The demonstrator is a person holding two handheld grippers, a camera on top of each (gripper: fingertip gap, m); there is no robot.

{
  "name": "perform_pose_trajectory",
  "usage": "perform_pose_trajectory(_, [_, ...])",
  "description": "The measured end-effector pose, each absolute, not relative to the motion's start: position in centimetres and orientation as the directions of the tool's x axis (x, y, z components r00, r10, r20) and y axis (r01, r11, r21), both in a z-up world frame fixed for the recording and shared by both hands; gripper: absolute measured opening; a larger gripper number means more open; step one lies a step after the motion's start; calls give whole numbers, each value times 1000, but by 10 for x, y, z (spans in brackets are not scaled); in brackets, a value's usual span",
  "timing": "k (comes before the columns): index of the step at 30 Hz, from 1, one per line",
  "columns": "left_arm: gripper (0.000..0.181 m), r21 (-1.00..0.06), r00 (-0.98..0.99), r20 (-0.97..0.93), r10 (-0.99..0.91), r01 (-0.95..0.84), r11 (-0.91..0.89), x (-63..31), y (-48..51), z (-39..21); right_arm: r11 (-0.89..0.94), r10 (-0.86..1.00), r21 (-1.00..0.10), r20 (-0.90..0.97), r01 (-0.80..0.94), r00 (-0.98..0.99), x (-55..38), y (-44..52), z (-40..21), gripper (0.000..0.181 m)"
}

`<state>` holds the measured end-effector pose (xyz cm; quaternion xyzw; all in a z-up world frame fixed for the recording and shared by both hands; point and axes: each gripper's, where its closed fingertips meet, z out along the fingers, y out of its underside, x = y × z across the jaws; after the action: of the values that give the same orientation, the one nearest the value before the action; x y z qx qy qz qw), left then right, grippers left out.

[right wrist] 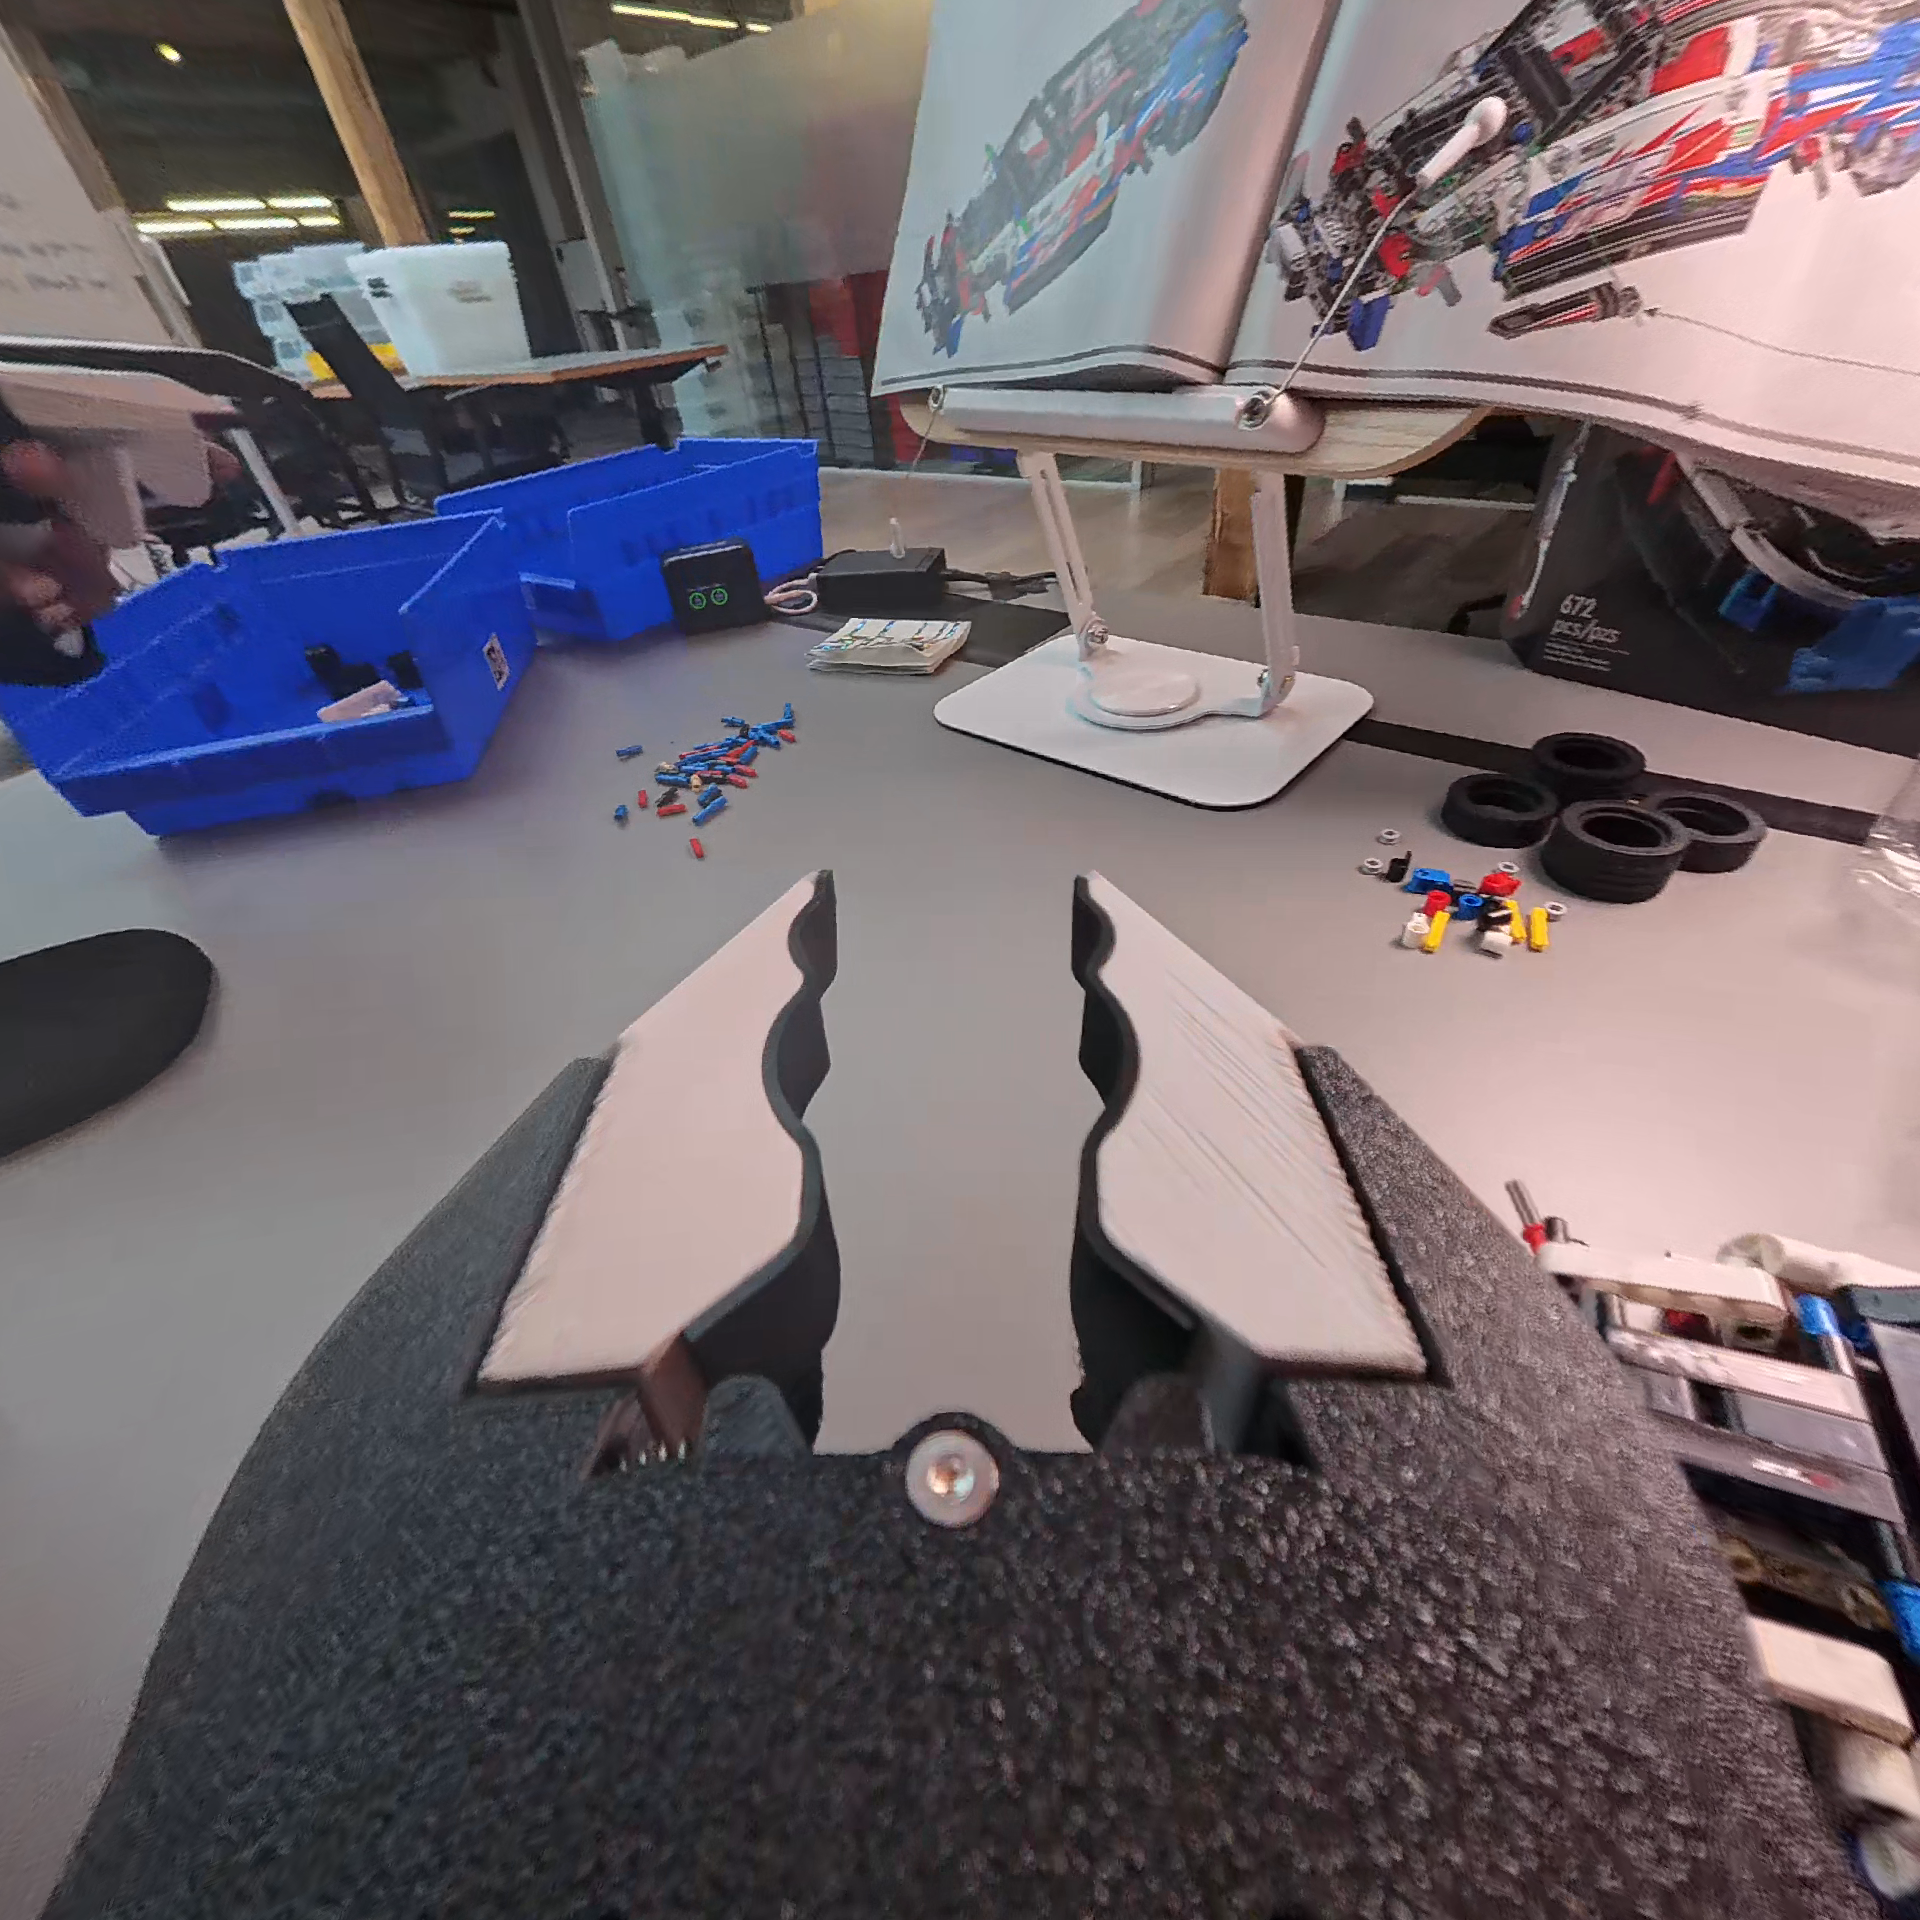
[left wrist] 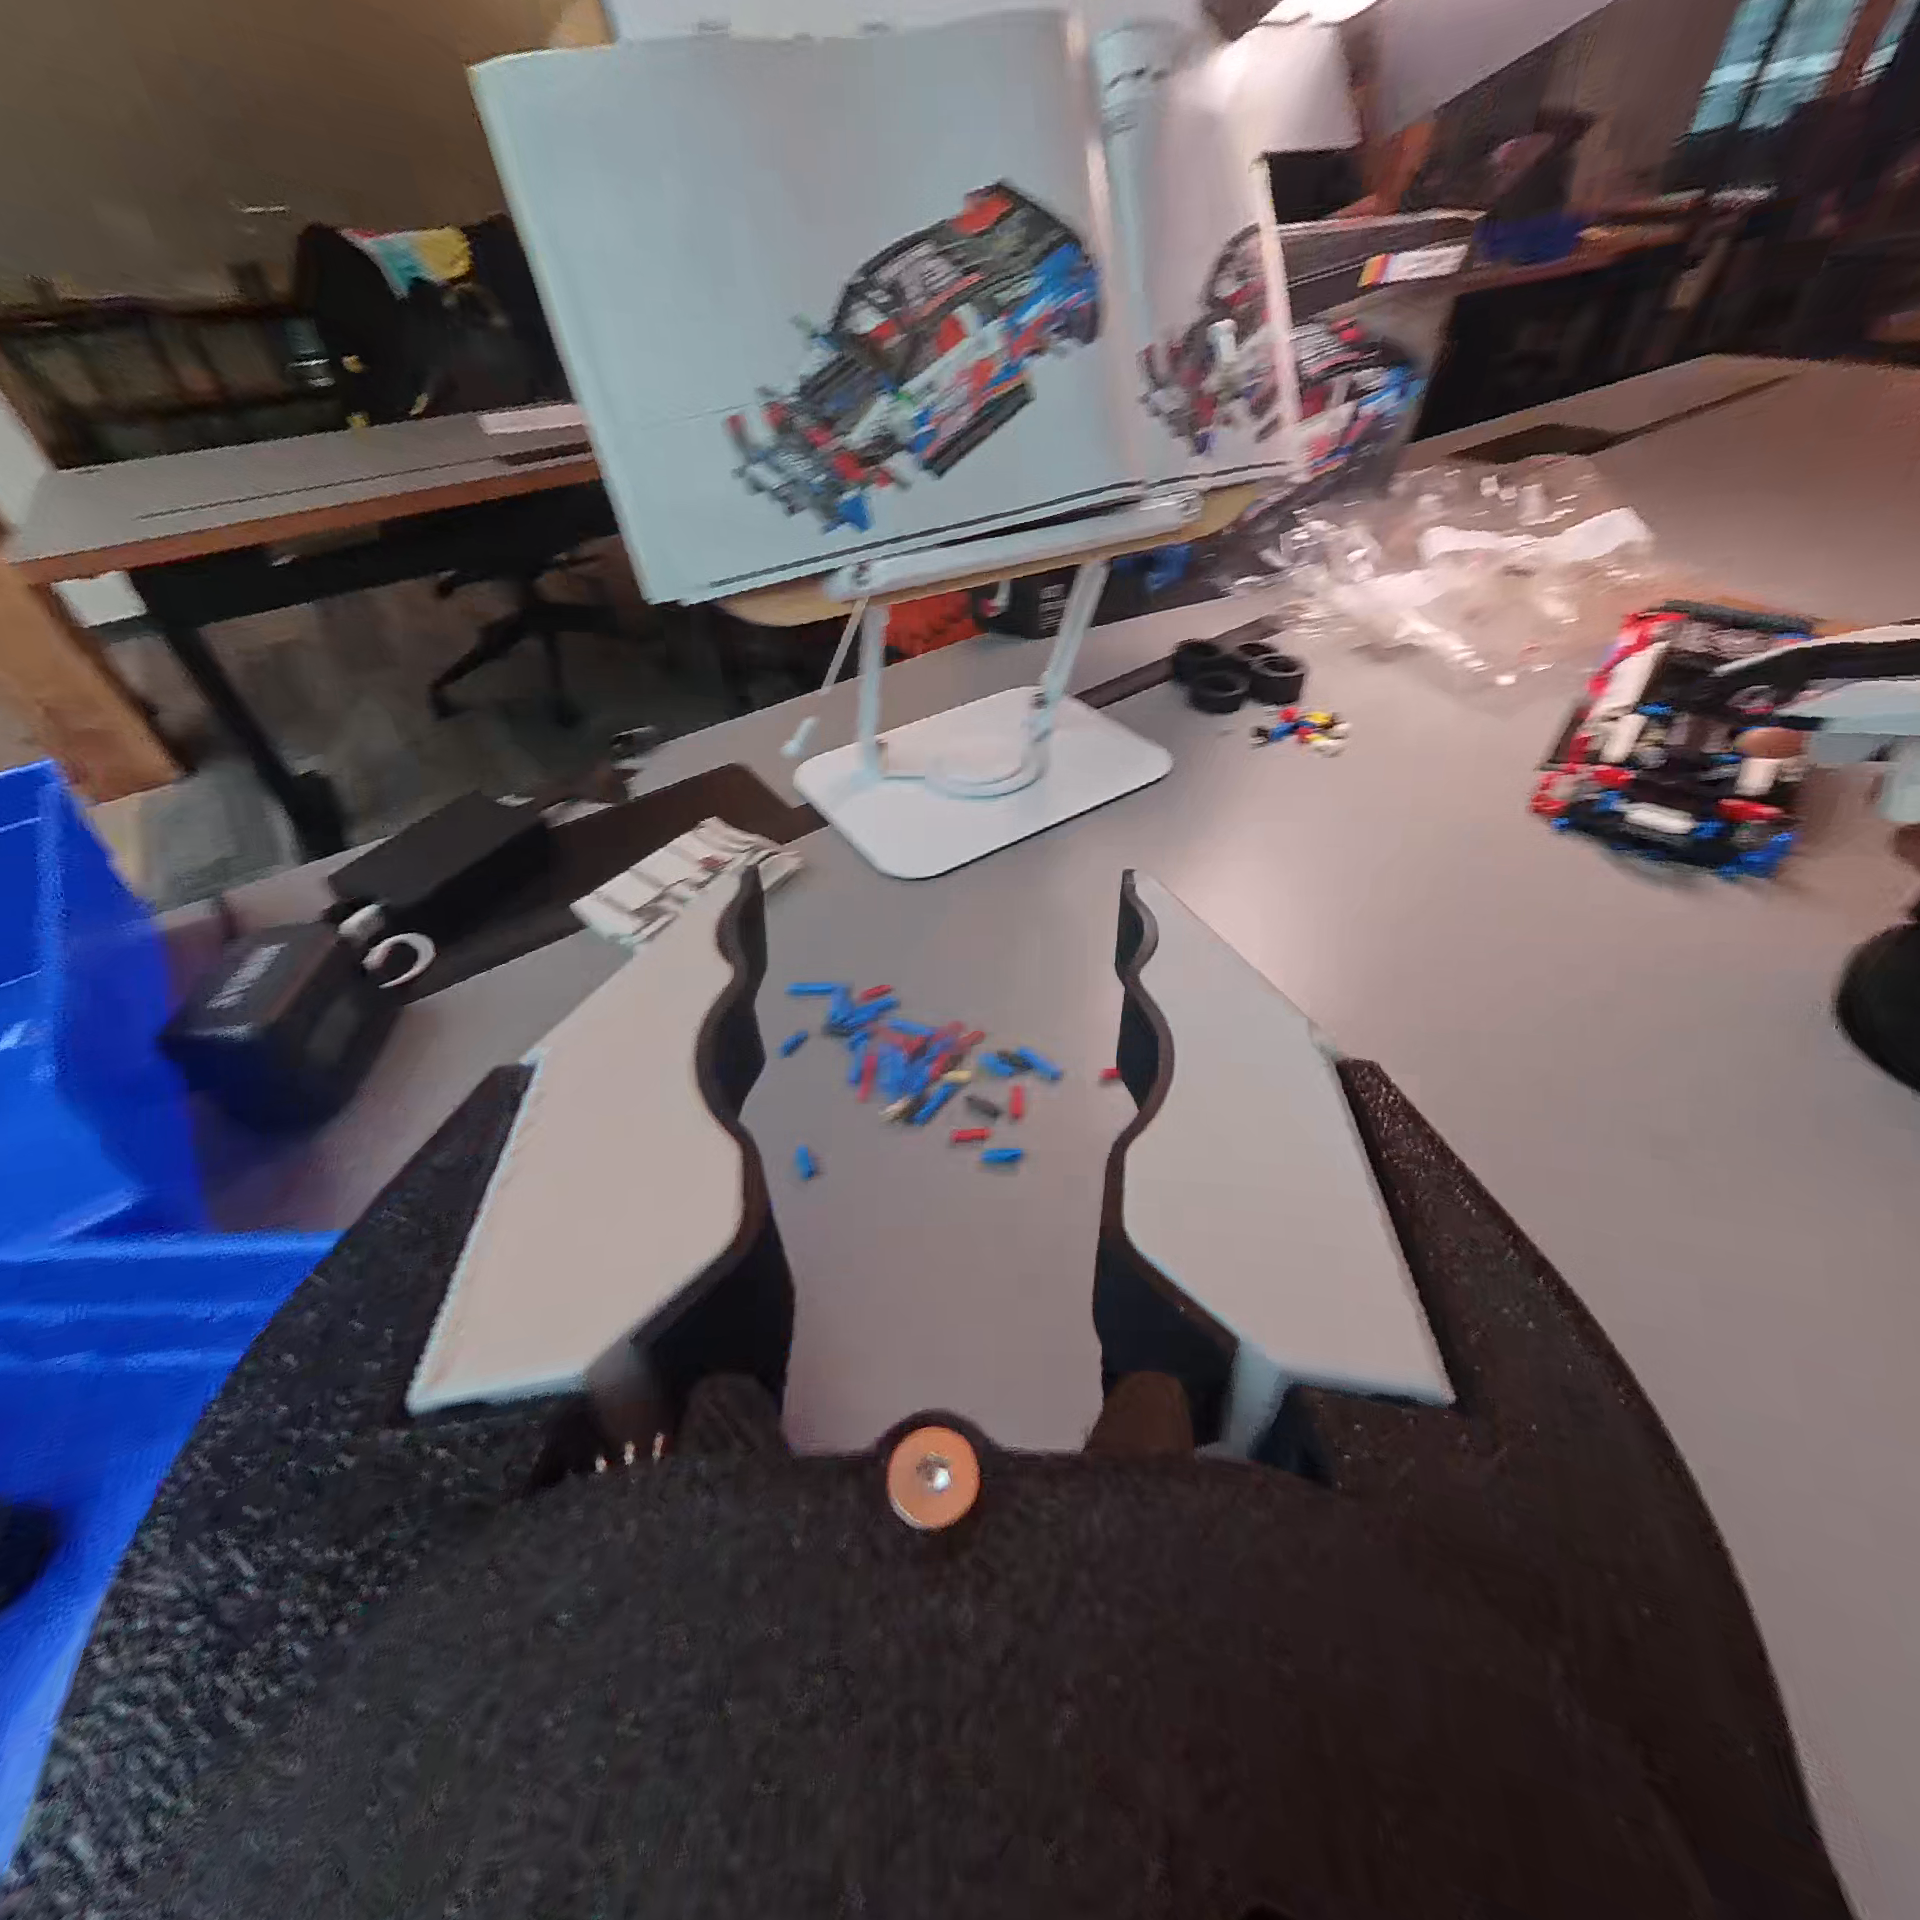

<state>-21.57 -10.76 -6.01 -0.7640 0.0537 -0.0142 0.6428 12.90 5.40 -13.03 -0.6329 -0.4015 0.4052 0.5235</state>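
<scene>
Both grippers hold nothing, fingers spread wide over the grey desk [right wrist: 1558, 1049]. Left gripper [left wrist: 940, 894] frames a scatter of small blue and red pegs [left wrist: 914, 1060] at frame centre; right gripper [right wrist: 954, 883] frames bare desk. Around: blue bins [right wrist: 270, 665] at left, a booklet stand [right wrist: 1153, 717] upper centre, black tyres [right wrist: 1600, 821] and mixed bricks [right wrist: 1470, 909] at right, a part-built model car [left wrist: 1673, 743] at right edge.

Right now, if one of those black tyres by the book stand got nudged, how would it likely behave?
The black tyres lie flat in a touching cluster, so a nudge would probably slide them together rather than roll one. They look rubbery, likely grippy on the grey table. Tipped on edge, one would probably roll.
</scene>
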Motion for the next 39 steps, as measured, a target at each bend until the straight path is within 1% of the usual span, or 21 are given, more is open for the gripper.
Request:
perform_pose_trajectory(2, [61,-993,979,-10,-205,-34,-115,-177,-101,-58,-129,922,-988,-88,84,378,137,59,-129,45])
perform_pose_trajectory(4, [47,-999,965,13,-262,5,-33,-149,-97,-57,-105,904,-989,-51,106,425,150,66,-129,43])
perform_pose_trajectory(5, [42,-1000,961,15,-275,18,6,-140,-96,-58,-88,889,-988,-20,128,457,158,71,-130,39])
perform_pose_trajectory(6, [38,-999,958,12,-287,24,39,-132,-93,-61,-72,869,-985,17,159,495,169,78,-132,31])
perform_pose_trajectory(7, [33,-998,955,8,-297,27,60,-126,-91,-66,-57,841,-980,55,189,539,182,85,-132,19])
perform_pose_trajectory(8, [29,-997,952,12,-305,36,72,-121,-89,-72,-48,807,-976,88,213,585,198,94,-131,0])
perform_pose_trajectory(10, [26,-997,939,45,-341,64,47,-114,-83,-87,-71,726,-965,124,254,677,231,114,-129,0])
perform_pose_trajectory(13, [28,-991,908,132,-398,124,-45,-105,-77,-109,-134,650,-950,132,283,748,272,136,-127,0])
perform_pose_trajectory(14, [28,-988,897,154,-413,139,-68,-103,-75,-115,-159,639,-939,138,305,756,280,141,-129,1])
perform_pose_trajectory(16, [29,-984,888,176,-426,144,-105,-101,-70,-125,-217,629,-889,189,404,754,293,155,-142,37])
perform_pose_trajectory(17, [30,-983,885,178,-431,138,-122,-99,-68,-131,-250,632,-843,230,476,740,298,161,-153,51])
perform_pose_trajectory(18, [30,-981,881,183,-435,134,-142,-97,-66,-136,-266,641,-797,275,543,717,301,168,-162,62])
perform_pose_trajectory(20, [32,-976,871,199,-448,134,-174,-92,-64,-145,-280,666,-736,313,616,677,303,182,-173,70])
perform_pose_trajectory(22, [32,-971,861,213,-461,134,-199,-87,-62,-150,-331,702,-707,258,625,663,297,192,-181,79])
perform_pose_trajectory(23, [33,-970,859,216,-465,133,-206,-85,-62,-152,-352,717,-688,238,635,655,295,195,-184,81])
perform_pose_trajectory(24, [33,-969,856,214,-470,127,-210,-84,-62,-154,-370,725,-654,240,660,645,295,199,-188,80])
perform_pose_trajectory(26, [33,-972,862,195,-469,107,-208,-83,-63,-155,-400,718,-570,292,718,632,304,210,-200,76])
perform_pose_trajectory(27, [33,-974,866,181,-465,93,-204,-83,-63,-156,-418,720,-562,273,713,638,303,211,-204,74])
perform_pose_trajectory(30, [33,-979,880,153,-449,71,-193,-87,-63,-156,-443,685,-579,273,684,675,300,217,-203,72])
perform_pose_trajectory(35, [33,-982,897,148,-417,83,-170,-95,-60,-152,-492,572,-624,294,607,766,296,224,-202,68])
perform_pose_trajectory(39, [34,-981,906,145,-397,79,-178,-98,-60,-154,-465,527,-660,329,590,784,287,226,-194,60])
